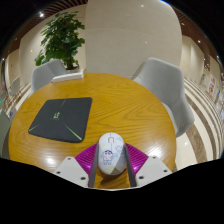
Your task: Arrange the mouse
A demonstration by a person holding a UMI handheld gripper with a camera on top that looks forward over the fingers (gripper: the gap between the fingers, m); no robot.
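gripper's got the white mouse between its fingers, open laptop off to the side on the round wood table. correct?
One error: the laptop is closed, lid flat, as the gripper view shows. The rest holds: the white mouse sits between the gripper fingers on the round wooden table.

Pale gripper (111, 170) fingers (magenta inner pads (86, 157))

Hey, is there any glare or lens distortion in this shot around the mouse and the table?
In the gripper view, fisheye distortion bows the round wooden table and the grey chairs; soft ceiling-light glare sits on the tabletop near the closed dark laptop; the white computer mouse between the fingers looks sharp.
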